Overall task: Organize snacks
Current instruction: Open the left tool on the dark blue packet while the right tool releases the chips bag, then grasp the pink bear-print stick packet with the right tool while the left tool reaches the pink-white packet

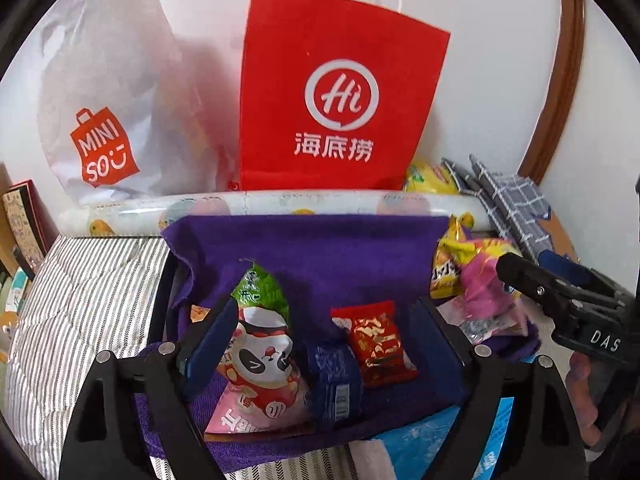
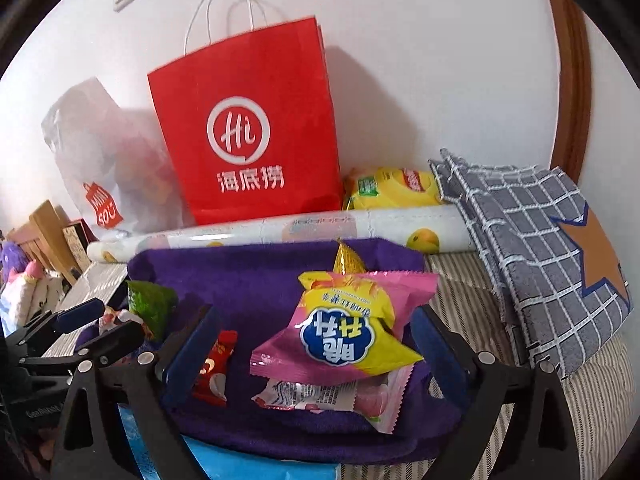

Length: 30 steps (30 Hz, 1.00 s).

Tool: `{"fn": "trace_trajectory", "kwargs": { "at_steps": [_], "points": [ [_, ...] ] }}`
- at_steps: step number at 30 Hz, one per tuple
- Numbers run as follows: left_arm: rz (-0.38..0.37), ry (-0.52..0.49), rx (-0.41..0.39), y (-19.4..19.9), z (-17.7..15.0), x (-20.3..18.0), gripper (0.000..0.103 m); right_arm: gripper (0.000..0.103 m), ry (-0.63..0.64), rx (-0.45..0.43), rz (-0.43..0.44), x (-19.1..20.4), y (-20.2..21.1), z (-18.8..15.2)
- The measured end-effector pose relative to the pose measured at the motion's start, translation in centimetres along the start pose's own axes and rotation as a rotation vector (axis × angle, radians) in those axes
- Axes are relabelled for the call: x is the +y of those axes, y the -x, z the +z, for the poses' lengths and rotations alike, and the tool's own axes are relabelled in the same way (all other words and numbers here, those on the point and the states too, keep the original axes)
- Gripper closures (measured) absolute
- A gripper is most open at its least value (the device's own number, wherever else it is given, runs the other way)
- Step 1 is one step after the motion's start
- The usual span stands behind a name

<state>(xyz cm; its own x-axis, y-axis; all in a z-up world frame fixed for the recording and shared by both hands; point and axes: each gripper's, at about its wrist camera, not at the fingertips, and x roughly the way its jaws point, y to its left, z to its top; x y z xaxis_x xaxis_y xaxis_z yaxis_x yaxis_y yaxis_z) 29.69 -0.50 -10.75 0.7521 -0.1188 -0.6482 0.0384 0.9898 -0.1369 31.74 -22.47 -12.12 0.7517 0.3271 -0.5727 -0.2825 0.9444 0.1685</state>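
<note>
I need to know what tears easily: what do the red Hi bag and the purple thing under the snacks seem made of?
Red bag: likely matte paper, given its crisp folds and twisted white cord handles. Purple cloth: seemingly soft, fuzzy fabric like felt or towelling, with limp edges.

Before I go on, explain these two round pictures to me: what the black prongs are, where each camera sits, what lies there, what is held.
A person holds a hand-held two-finger gripper in each hand; no robot. Each picture comes from a fisheye camera on one gripper, looking along its fingers. One view shows the left gripper, the other the right gripper. Both stand open and hold nothing. On a purple cloth lie snack packets: a panda packet, a blue packet, a red packet, and a pink and yellow packet on a small heap. Behind stand a red bag and a white bag.
</note>
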Motion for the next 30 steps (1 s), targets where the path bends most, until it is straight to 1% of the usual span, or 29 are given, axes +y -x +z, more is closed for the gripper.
{"fn": "trace_trajectory", "kwargs": {
  "at_steps": [4, 7, 10, 13, 17, 19, 21, 22, 23, 24, 26, 28, 30],
  "points": [
    [-0.003, 0.036, 0.003, 0.3, 0.2, 0.5, 0.015, 0.007, 0.029, -0.051, 0.01, 0.4, 1.4, 0.2],
    [-0.025, 0.06, -0.002, 0.7, 0.4, 0.9, 0.015, 0.007, 0.029, -0.094, 0.03, 0.6, 2.7, 0.5],
    [-0.053, 0.061, -0.037, 1.7, 0.5, 1.0, 0.015, 0.007, 0.011, -0.13, 0.063, 0.8, 4.1, 0.9],
    [-0.085, 0.052, -0.09, 3.3, 0.9, 0.9, 0.015, 0.007, -0.007, -0.132, 0.067, 1.2, 5.7, 0.9],
    [-0.088, 0.038, -0.126, 4.6, 1.3, 0.7, 0.015, 0.007, 0.005, -0.1, 0.029, 2.4, 7.7, -0.1],
    [-0.087, 0.03, -0.124, 5.1, 1.5, 0.6, 0.015, 0.007, 0.035, -0.071, -0.004, 3.3, 8.8, -1.2],
    [-0.104, 0.021, -0.123, 5.6, 1.6, 0.5, 0.015, 0.007, 0.047, -0.047, -0.041, 3.9, 9.5, -2.3],
    [-0.086, 0.016, -0.116, 5.9, 1.8, 0.5, 0.015, 0.007, 0.05, -0.028, -0.048, 4.3, 10.0, -3.0],
    [-0.06, 0.009, -0.111, 6.1, 1.9, 0.4, 0.015, 0.007, 0.051, -0.007, -0.051, 4.6, 10.4, -3.8],
    [-0.052, 0.0, -0.114, 6.5, 2.0, 0.3, 0.015, 0.009, 0.05, 0.012, -0.054, 4.9, 10.8, -4.5],
    [-0.06, -0.007, -0.101, 6.9, 1.9, 0.3, 0.015, 0.01, 0.05, 0.039, -0.051, 5.4, 11.5, -5.7],
    [-0.085, -0.012, -0.091, 7.6, 1.6, 0.5, 0.015, 0.011, 0.056, 0.068, -0.039, 6.2, 12.5, -7.2],
    [-0.075, -0.017, -0.076, 8.3, 0.8, 0.8, 0.015, 0.015, 0.061, 0.089, -0.028, 6.9, 13.2, -8.5]
  ]
}}
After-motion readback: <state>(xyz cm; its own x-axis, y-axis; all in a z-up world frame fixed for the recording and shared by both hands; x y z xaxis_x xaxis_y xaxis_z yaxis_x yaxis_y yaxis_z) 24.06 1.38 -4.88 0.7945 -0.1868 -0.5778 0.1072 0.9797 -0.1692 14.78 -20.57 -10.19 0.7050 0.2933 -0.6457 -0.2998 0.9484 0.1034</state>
